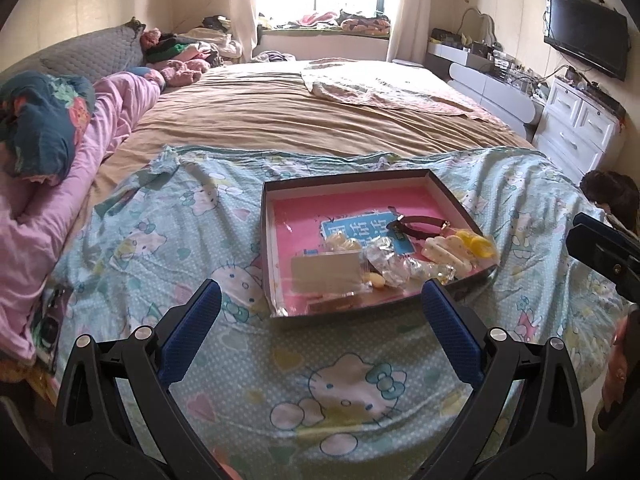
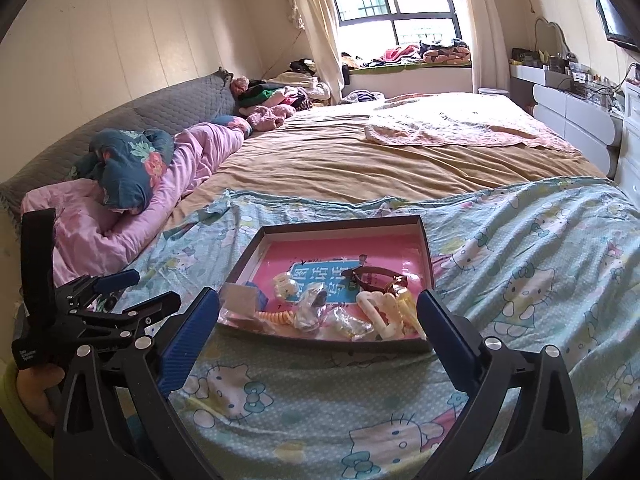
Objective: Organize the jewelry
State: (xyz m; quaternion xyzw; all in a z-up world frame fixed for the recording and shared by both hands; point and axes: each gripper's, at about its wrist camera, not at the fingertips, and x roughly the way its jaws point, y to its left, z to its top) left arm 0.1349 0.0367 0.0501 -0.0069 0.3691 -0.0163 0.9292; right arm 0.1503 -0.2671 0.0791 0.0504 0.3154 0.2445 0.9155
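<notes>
A shallow dark box [image 1: 344, 178] with a pink printed bottom lies on the cartoon-cat sheet [image 1: 344, 384]. In it are a brown strap [image 1: 416, 226], white hair clips [image 1: 444, 254], a yellow piece [image 1: 478, 246], clear bags [image 1: 392, 266] and a grey card [image 1: 324, 272]. My left gripper [image 1: 320, 294] hangs open just short of the box's near edge, nothing between its blue pads. In the right wrist view the same box [image 2: 340, 224] holds the strap [image 2: 376, 276] and clips [image 2: 380, 308]. My right gripper [image 2: 318, 300] is open wide and empty before it. The left gripper [image 2: 140, 292] is beside it.
A brown bedspread [image 1: 304, 116] stretches behind the sheet. Pink bedding [image 1: 120, 108] and a blue floral pillow [image 1: 36, 116] lie along the left. White drawers [image 1: 576, 128] and a wall TV [image 1: 586, 32] stand right. A dark furry shape [image 1: 612, 192] sits by the bed's right edge.
</notes>
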